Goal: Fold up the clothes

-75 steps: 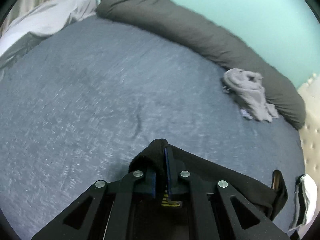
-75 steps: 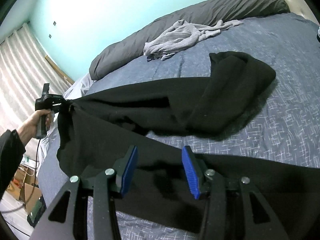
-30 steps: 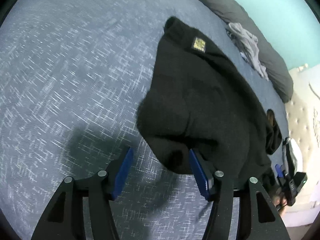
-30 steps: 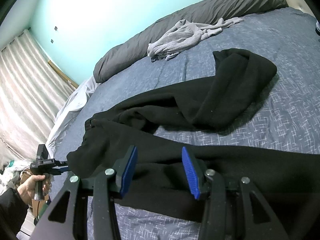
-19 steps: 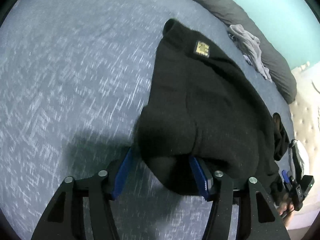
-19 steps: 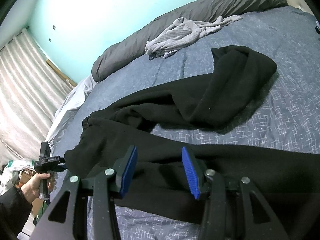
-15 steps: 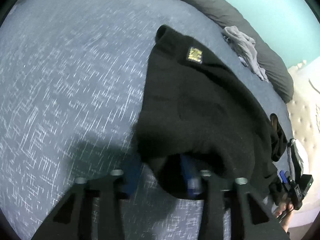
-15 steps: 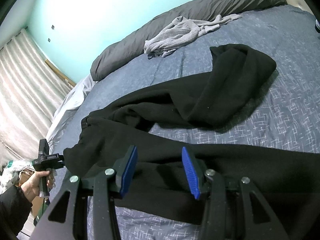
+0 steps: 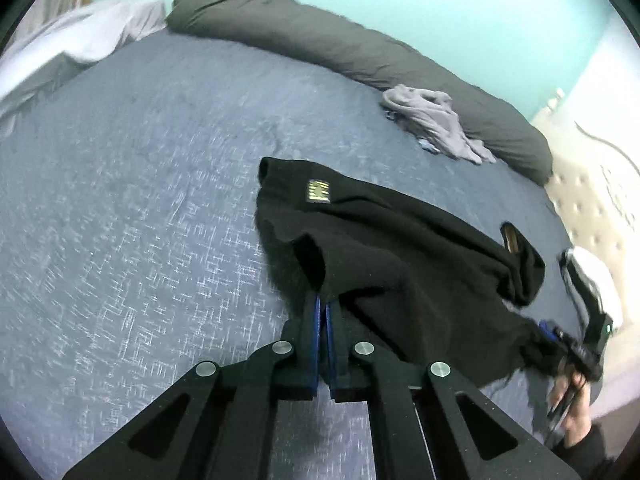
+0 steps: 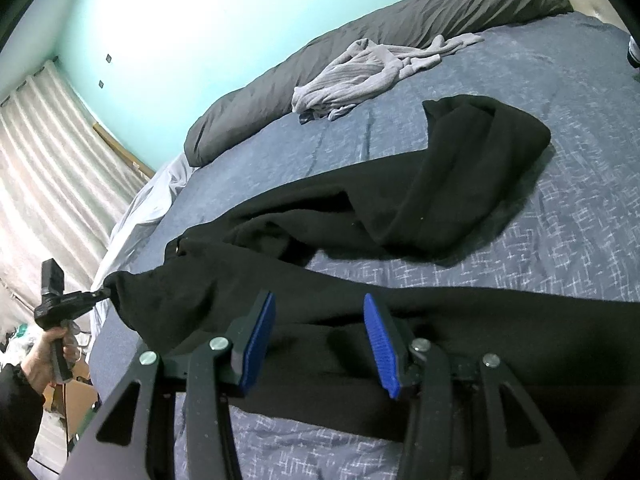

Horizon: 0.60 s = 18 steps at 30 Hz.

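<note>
Black trousers (image 10: pixel 420 208) lie lengthwise across the bed (image 10: pixel 560 92), long axis running between the two tongs. The left gripper (image 9: pixel 322 312), pressed together, pinches their waist end near the bed's edge. The right gripper (image 10: pixel 318 340) hangs spread over the near leg, gripping nothing.

A moment ago the left gripper (image 9: pixel 322 309) stood wide open at the edge of the black trousers (image 9: pixel 400 264); now its blue pads (image 9: pixel 318 312) are pressed together on a corner of the cloth at the waist end. That corner is lifted off the blue bedspread (image 9: pixel 140 200) and drawn out to a taut point, where before it lay slack. The left gripper's view has swung up from the bed, so the grey bolster (image 9: pixel 360 52) and the wall show again.
</note>
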### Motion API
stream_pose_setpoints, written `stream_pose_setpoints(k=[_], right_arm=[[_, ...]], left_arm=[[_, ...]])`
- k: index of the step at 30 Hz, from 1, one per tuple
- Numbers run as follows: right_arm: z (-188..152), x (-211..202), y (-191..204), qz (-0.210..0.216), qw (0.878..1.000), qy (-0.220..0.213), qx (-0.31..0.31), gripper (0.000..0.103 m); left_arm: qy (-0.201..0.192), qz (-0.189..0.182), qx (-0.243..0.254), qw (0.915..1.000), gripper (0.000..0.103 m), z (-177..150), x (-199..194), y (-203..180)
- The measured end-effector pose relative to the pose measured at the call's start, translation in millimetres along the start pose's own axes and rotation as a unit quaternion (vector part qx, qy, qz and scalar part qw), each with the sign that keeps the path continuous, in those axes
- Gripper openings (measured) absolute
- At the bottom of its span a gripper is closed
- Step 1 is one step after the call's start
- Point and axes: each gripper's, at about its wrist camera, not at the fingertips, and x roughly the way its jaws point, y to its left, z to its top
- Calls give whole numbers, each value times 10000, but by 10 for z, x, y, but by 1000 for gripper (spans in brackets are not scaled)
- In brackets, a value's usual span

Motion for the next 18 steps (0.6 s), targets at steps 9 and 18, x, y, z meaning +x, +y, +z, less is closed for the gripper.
stream_pose_setpoints(k=[9, 18], right_arm=[[29, -189, 61, -67, 9999, -154, 3, 47], [-61, -146, 125, -96, 9960, 893, 13, 63]], left_arm=[[530, -147, -15, 9985, 2, -533, 225, 72], [494, -280, -335, 9978, 5, -558, 338, 246]])
